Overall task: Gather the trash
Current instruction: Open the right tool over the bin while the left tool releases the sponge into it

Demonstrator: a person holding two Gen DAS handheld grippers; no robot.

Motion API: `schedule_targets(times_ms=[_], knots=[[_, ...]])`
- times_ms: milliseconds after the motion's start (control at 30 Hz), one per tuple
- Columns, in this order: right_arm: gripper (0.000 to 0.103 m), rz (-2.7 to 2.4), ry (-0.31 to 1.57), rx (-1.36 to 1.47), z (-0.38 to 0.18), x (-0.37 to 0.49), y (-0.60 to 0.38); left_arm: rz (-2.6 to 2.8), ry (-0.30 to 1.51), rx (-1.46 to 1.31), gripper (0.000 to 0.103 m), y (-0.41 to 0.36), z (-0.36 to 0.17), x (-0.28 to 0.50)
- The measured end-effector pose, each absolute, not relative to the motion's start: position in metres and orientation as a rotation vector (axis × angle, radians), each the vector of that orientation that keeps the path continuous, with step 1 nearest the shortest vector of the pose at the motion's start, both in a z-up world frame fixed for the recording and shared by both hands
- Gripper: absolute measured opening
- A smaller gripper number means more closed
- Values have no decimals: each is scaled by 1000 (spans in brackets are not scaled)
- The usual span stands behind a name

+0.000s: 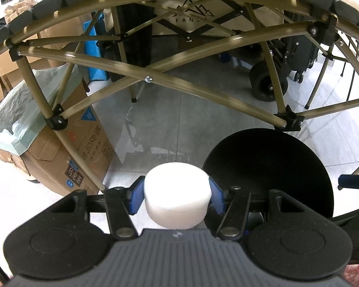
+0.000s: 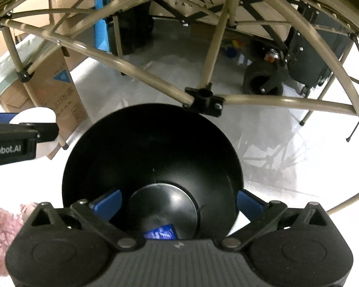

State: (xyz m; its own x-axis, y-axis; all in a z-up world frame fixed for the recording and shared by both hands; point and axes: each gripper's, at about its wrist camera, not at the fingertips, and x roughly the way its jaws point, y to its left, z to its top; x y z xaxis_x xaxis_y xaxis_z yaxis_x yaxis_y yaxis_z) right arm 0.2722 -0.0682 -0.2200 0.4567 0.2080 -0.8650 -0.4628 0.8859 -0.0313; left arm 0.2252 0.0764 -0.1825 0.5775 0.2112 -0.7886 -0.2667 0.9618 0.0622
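White foam puck (image 1: 177, 195) sits clamped in my left tool (image 1: 176, 195); my right tool (image 2: 177, 202) gapes wide over the black bin (image 2: 150, 148).

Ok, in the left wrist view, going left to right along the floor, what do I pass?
Cardboard box lined with a green bag → white cylinder held in the left gripper's jaws → black bin.
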Motion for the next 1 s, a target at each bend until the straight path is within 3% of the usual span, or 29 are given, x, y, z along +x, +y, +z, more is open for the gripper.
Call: schedule_targets(times_ms=[1000], knots=[[103,263,994,-257,-178,274,-148,154,928,26,57,11,-187,245]])
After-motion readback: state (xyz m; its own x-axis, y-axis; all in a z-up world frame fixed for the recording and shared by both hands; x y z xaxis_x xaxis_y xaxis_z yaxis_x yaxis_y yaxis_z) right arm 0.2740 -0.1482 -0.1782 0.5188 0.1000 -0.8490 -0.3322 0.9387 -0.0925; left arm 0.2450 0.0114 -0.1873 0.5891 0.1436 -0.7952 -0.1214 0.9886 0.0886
